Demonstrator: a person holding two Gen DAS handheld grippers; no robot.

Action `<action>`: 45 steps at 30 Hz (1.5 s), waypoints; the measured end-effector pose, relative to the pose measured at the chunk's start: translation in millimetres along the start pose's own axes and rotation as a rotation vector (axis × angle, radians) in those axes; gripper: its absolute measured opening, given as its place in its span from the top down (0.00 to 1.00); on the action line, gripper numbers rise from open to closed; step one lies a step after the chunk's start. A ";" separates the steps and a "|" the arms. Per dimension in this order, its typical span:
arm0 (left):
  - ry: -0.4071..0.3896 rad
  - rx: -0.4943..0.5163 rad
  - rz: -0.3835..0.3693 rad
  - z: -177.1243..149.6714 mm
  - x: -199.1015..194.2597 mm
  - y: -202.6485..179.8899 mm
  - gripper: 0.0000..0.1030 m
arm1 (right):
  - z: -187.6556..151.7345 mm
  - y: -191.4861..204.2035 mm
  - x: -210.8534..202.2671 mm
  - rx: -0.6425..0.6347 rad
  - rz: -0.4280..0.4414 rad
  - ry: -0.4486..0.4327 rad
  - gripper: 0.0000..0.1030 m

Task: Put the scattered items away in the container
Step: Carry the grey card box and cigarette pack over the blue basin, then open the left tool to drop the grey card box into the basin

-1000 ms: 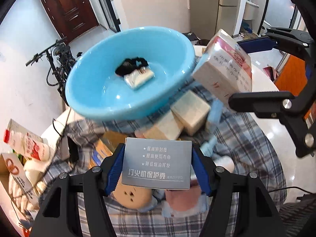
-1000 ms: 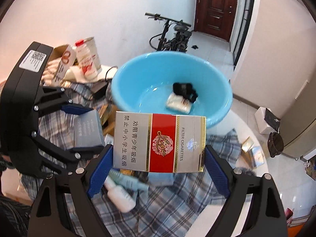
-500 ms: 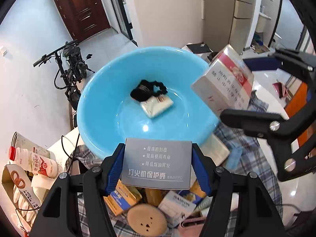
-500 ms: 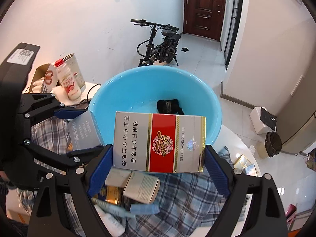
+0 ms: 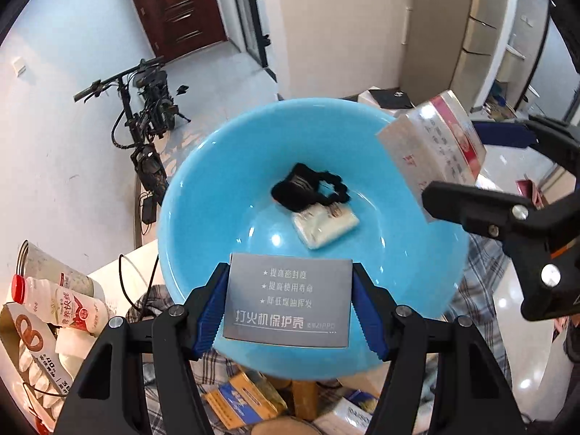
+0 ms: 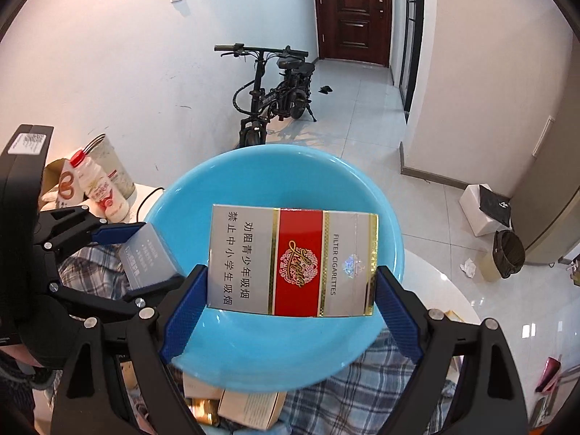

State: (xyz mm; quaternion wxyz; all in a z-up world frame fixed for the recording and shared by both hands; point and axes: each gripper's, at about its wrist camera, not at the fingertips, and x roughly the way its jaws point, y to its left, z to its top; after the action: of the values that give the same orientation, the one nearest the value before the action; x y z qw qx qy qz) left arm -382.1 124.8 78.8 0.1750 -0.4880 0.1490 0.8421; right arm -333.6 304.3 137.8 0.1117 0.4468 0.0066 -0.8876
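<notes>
A light blue basin (image 5: 217, 224) stands on the checked cloth and holds a black hair tie (image 5: 308, 186) and a white packet (image 5: 324, 224). My left gripper (image 5: 288, 306) is shut on a grey box (image 5: 288, 299) with white print, held over the basin's near rim. From the right wrist view that same grey box (image 6: 148, 257) shows at the left. My right gripper (image 6: 291, 297) is shut on a silver and red cigarette carton (image 6: 293, 261) above the basin (image 6: 275, 344). The carton (image 5: 435, 145) hangs over the basin's right rim in the left wrist view.
Several small boxes (image 5: 239, 398) lie on the checked cloth (image 6: 362, 398) in front of the basin. A drink bottle (image 5: 61, 304) and a tin (image 5: 50, 272) stand at the left. A folding bicycle (image 6: 275, 90) is parked by the wall beyond.
Both grippers have moved forward with their boxes, from over the cluttered cloth to over the basin. The basin now fills the middle of both views.
</notes>
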 end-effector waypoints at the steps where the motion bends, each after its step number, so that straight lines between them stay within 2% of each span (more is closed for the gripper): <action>1: -0.001 -0.014 -0.002 3.2 3.0 3.8 0.35 | 2.3 -0.6 3.8 0.005 0.002 0.004 0.14; 7: 0.024 -0.090 0.001 17.6 33.5 24.2 0.35 | 11.0 -9.0 22.9 0.037 0.009 0.019 0.15; 15: 0.037 -0.133 0.025 40.5 58.0 40.2 0.35 | 21.7 -24.1 45.1 0.069 -0.018 0.045 0.15; 22: 0.061 -0.099 -0.009 60.6 73.9 38.1 0.35 | 27.6 -21.2 57.7 0.067 -0.016 0.057 0.15; 26: 0.092 -0.147 -0.061 66.8 87.3 43.4 0.35 | 33.3 -19.4 63.5 0.078 -0.014 0.064 0.15; 30: 0.101 -0.137 -0.031 67.8 95.4 40.8 0.35 | 39.5 -28.6 69.3 0.131 -0.006 0.062 0.15; 34: 0.116 -0.153 -0.048 66.0 103.4 39.5 0.35 | 47.1 -41.2 80.1 0.209 0.025 0.070 0.15; 40: 0.127 -0.169 -0.031 69.7 112.5 41.3 0.35 | 49.3 -56.6 107.1 0.296 0.069 0.120 0.15; 45: 0.142 -0.165 -0.031 73.1 121.1 43.6 0.35 | 48.2 -60.2 114.2 0.314 0.104 0.148 0.15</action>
State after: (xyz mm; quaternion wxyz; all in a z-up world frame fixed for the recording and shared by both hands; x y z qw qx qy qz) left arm -513.5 134.7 11.5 0.1364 -0.5612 0.0837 0.8120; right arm -449.8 335.6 70.7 0.0855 0.5224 -0.1468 -0.8356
